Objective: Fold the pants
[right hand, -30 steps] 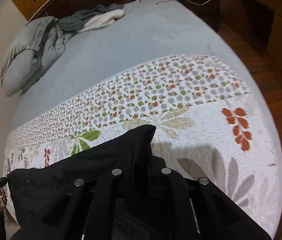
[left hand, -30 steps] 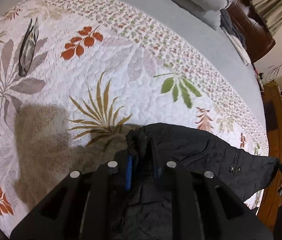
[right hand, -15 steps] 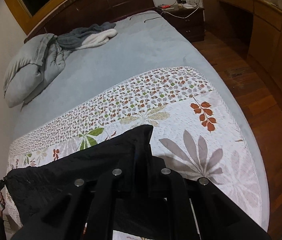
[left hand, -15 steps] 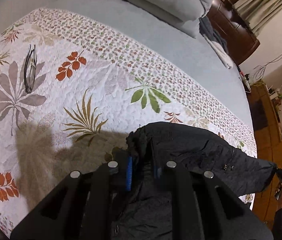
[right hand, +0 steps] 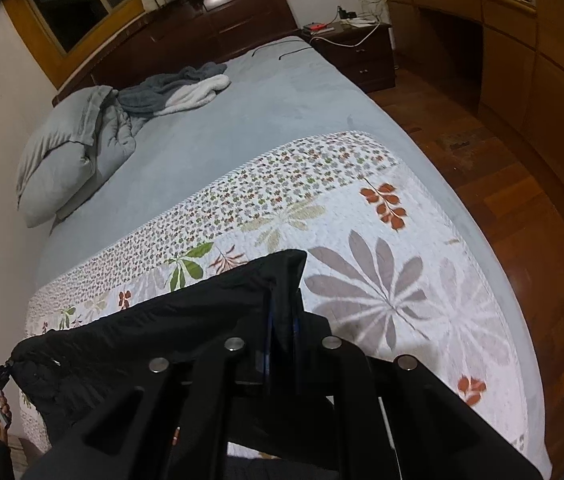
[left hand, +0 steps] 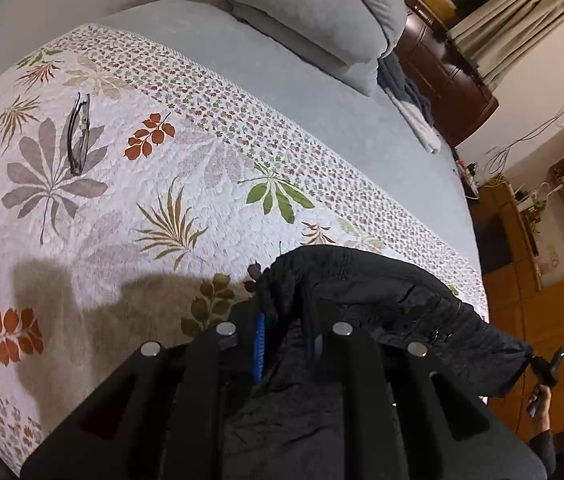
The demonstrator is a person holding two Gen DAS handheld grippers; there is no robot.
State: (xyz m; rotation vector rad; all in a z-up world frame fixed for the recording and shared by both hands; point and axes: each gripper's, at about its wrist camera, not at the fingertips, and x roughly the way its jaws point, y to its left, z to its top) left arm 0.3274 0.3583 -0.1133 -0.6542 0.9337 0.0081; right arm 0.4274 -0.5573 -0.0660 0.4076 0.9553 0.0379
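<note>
Here the black pants [left hand: 382, 300] hang stretched between the two tongs, above the leaf-print quilt [left hand: 121, 208] that covers the near part of the bed. Starting at the left: the left gripper [left hand: 282, 320] is clamped tight on a bunched corner of the cloth, which stands up just ahead of its blue-lined fingers. From there the top edge runs away to its right and ends at the far tongs, seen small at the frame's edge. A pair of glasses [left hand: 78, 136] lies on the quilt well ahead and to the left, clear of the cloth.

On the other side, the right gripper [right hand: 282, 320] is likewise closed on a flat corner of the pants [right hand: 185, 312], and the edge runs off to its left toward the other tongs.

So the long axis of the held edge lies crosswise, tong to tong, with the rest of the garment dropping below both and out of sight. Neither hand is nearer; each holds an end. The next move, I judge, turns on keeping that line taut and level over the quilt [right hand: 362, 240].
</note>
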